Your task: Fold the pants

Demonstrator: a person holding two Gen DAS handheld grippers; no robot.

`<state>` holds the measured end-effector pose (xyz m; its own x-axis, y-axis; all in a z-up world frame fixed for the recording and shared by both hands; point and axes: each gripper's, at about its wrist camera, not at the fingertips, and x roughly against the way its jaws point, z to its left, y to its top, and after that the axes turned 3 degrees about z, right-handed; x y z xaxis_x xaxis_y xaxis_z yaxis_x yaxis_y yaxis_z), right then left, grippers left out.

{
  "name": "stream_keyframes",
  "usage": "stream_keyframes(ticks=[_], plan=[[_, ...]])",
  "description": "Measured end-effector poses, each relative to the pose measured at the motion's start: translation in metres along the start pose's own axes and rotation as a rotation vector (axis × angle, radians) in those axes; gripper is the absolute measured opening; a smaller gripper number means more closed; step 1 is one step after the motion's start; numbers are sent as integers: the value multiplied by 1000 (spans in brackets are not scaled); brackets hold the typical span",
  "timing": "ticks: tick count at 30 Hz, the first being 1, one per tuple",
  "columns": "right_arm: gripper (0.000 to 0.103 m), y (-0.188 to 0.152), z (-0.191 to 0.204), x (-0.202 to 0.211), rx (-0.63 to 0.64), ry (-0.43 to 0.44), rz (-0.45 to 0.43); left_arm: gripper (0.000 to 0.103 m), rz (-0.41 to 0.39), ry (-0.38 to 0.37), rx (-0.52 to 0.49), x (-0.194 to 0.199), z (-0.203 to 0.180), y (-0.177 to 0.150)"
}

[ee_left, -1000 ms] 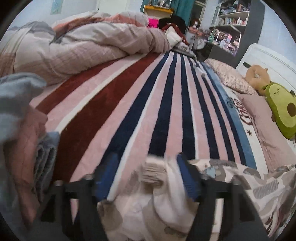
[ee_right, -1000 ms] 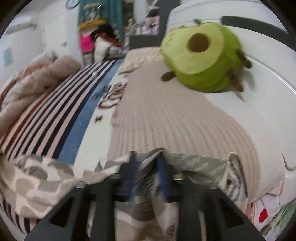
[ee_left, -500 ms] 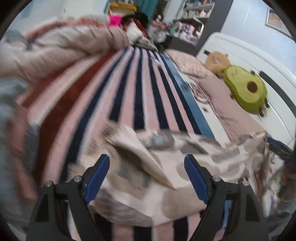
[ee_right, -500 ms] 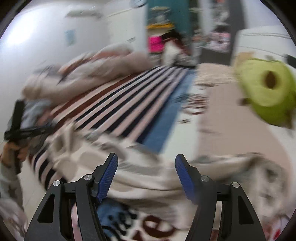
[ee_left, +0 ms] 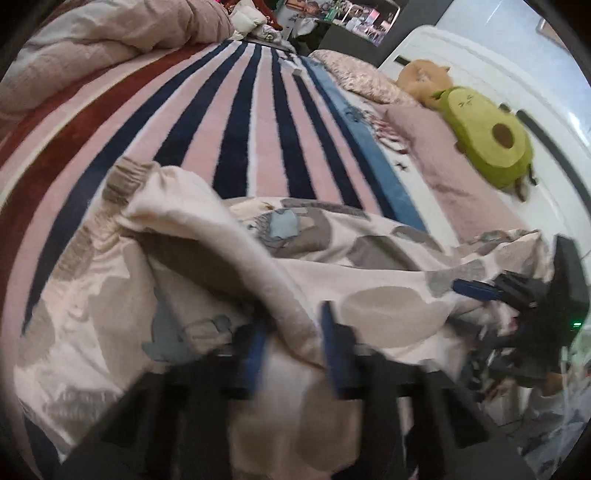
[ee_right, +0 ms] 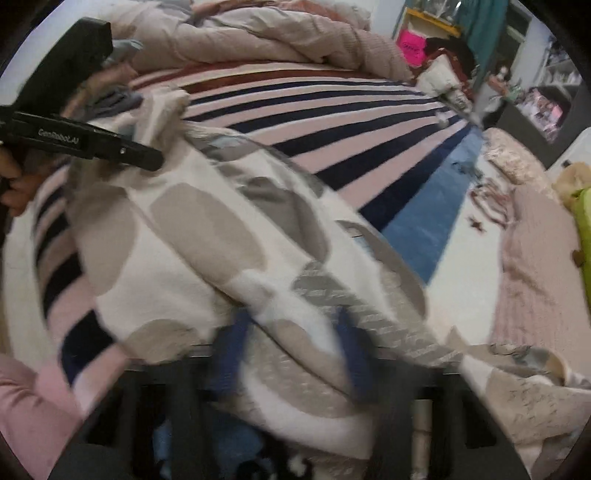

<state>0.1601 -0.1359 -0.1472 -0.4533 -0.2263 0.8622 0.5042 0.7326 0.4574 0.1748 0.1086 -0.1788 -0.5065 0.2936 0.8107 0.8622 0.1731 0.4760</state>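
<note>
Bed (ee_left: 258, 122) with striped blanket carries the pants (ee_left: 369, 266), spread flat near its front edge. Half a second ago both jaws stood wide apart; now the left gripper (ee_left: 291, 339) and the right gripper (ee_right: 291, 350) are each clamped on a fabric fold, so a fold seems ready.

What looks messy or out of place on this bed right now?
The patterned pants are not flat: they lie rumpled across the striped blanket, with a thick ridge of cloth bunched up between the left gripper fingers. The right gripper also has cloth between its fingers. A crumpled duvet is heaped at the far side.
</note>
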Motion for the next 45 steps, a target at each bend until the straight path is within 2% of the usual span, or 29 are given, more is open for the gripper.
stream_keyframes(ticks=[3, 10, 14, 15, 17, 18, 19, 20, 24, 27, 28, 33, 35, 37, 40, 43, 45], plan=[[3, 9, -3, 4, -5, -50, -31, 3, -43, 18, -17, 3, -1, 6], [2, 43, -34, 5, -71, -85, -86, 2, -141, 63, -33, 9, -4, 38], [3, 62, -52, -13, -104, -91, -90, 3, -153, 74, 0, -2, 4, 59], [5, 67, -58, -22, -125, -104, -87, 7, -152, 77, 7, -6, 7, 65], [18, 71, -66, -32, -155, -100, -67, 27, -163, 114, 16, -8, 12, 71], [30, 72, -71, -38, -179, -111, -53, 55, -182, 144, 24, -6, 15, 74], [40, 71, -75, -39, -191, -127, -46, 72, -209, 169, 34, 0, 19, 76], [43, 70, -78, -38, -204, -142, -45, 72, -233, 173, 38, 7, 22, 76], [46, 50, -89, 1, -287, -115, -101, 73, -276, 200, 60, 48, 38, 67], [58, 23, -84, 42, -336, -85, -152, 77, -276, 190, 102, 80, 52, 34], [58, 14, -81, 51, -350, -80, -157, 78, -269, 186, 117, 85, 55, 22], [58, -49, -63, 90, -478, -7, -160, 78, -173, 137, 234, 94, 69, -51], [58, -69, -54, 98, -525, -8, -154, 78, -137, 104, 277, 90, 72, -74], [58, -90, -45, 103, -574, -20, -146, 78, -100, 24, 327, 79, 76, -88], [58, -111, -44, 109, -651, -7, -153, 78, -82, -47, 353, 57, 71, -91], [58, -119, -47, 113, -688, -6, -167, 78, -118, -14, 369, 40, 67, -78], [58, -120, -48, 116, -694, -12, -176, 75, -177, 6, 398, 36, 69, -67]])
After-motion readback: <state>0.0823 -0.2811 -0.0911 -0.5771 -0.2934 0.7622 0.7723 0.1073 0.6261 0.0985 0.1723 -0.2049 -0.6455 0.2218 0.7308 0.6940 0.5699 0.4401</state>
